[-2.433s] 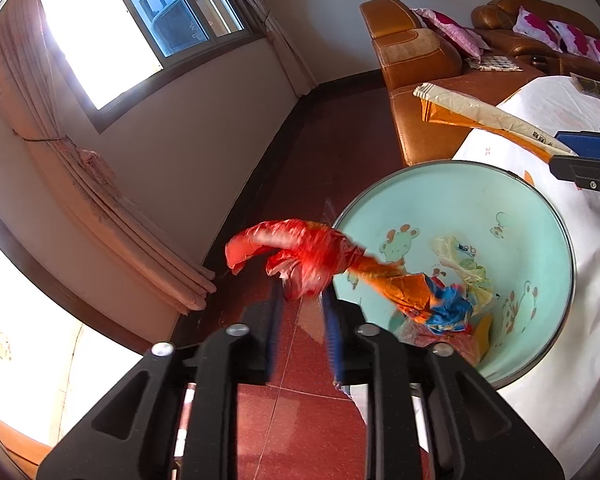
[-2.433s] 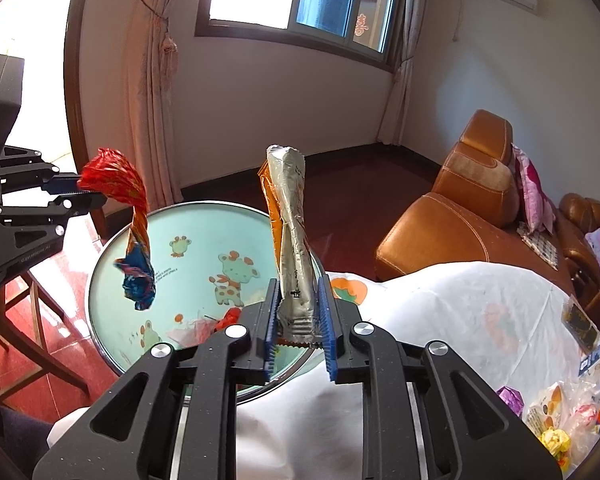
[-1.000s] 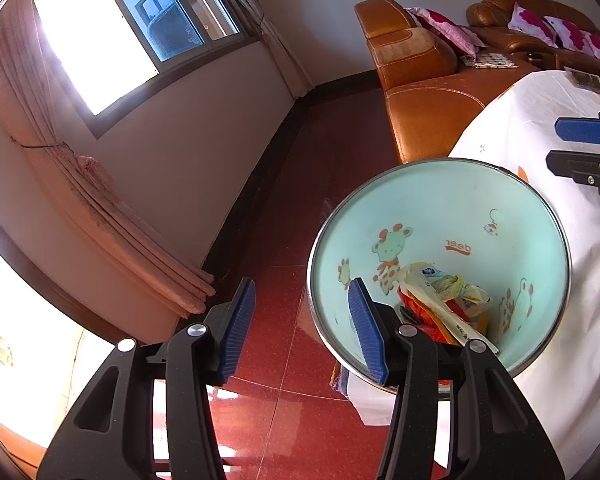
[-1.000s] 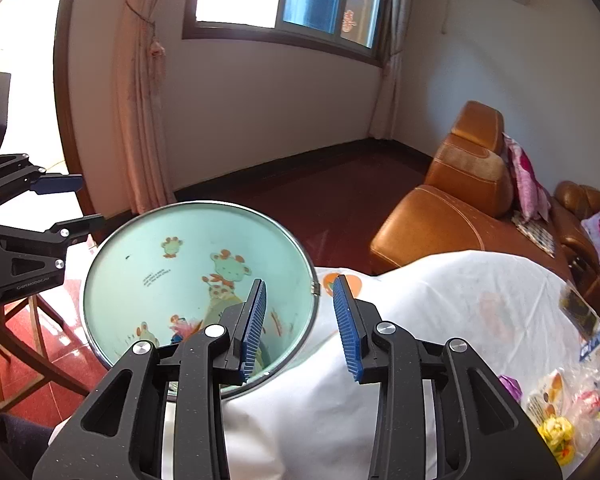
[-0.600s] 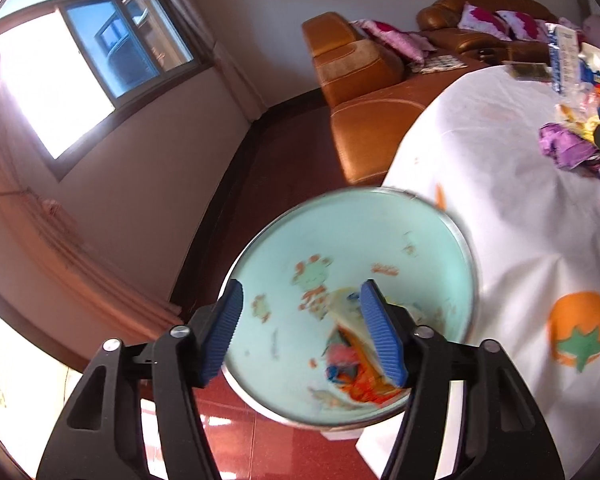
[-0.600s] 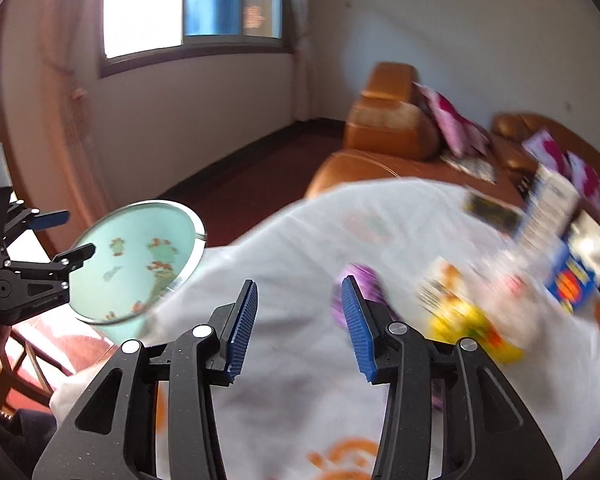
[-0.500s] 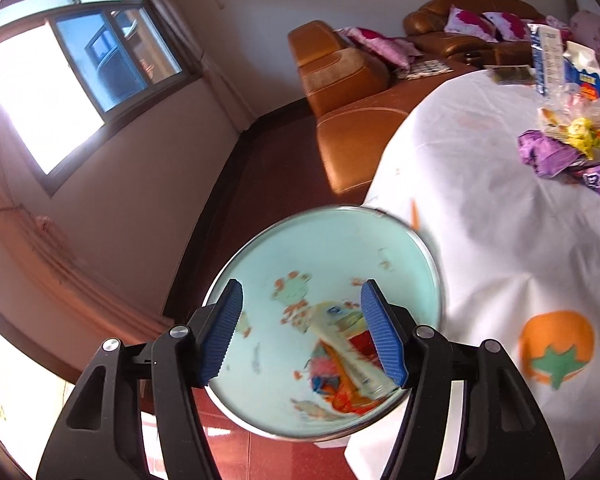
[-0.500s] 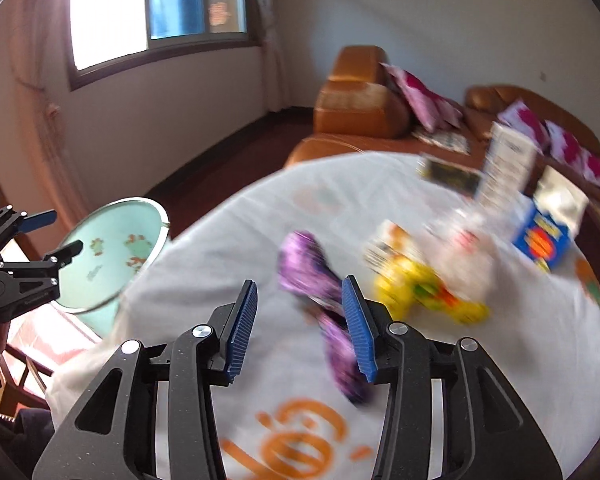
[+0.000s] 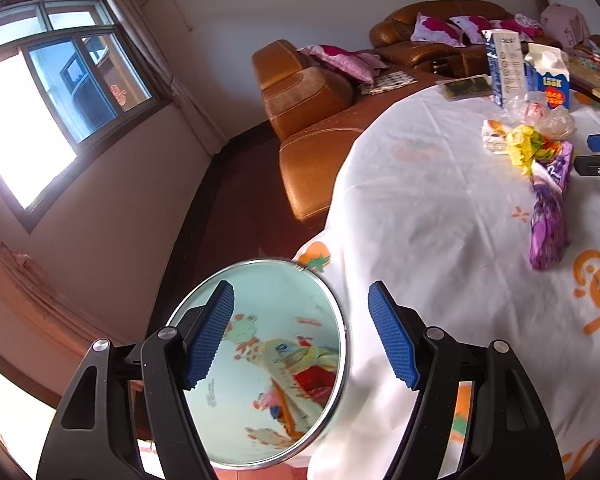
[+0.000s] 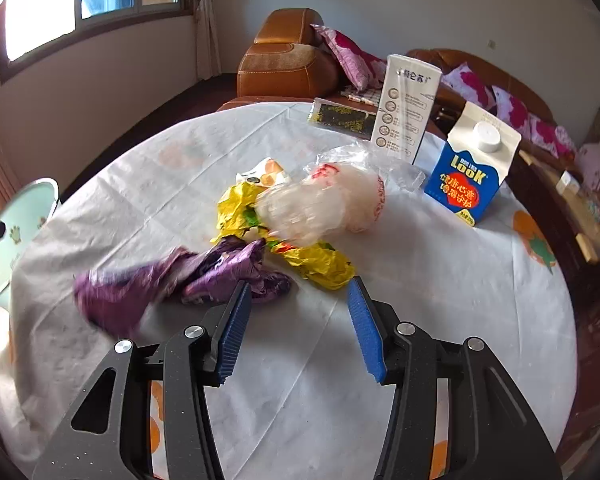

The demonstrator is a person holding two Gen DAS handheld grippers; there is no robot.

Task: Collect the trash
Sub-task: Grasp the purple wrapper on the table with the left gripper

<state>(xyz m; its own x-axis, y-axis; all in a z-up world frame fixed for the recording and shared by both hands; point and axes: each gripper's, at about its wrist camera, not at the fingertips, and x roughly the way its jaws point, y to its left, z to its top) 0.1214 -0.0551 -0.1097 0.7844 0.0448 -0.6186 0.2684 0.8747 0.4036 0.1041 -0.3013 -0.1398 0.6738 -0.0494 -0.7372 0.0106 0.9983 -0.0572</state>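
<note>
A round mint-green bin with cartoon prints stands on the floor beside the table and holds several wrappers. My left gripper is open and empty above its rim. My right gripper is open and empty over the table, just short of a purple wrapper and a yellow wrapper. A clear plastic bag lies behind them. The purple wrapper and the yellow wrapper also show in the left wrist view.
A blue milk carton, a tall white carton and a dark packet stand at the table's far side. The round table has a white cloth. Brown leather sofas stand behind. The bin's rim shows at the table's left edge.
Both grippers dropped their wrappers into the bin and opened. The right gripper swung over to the trash on the table. The left gripper drew back and turned toward the table.
</note>
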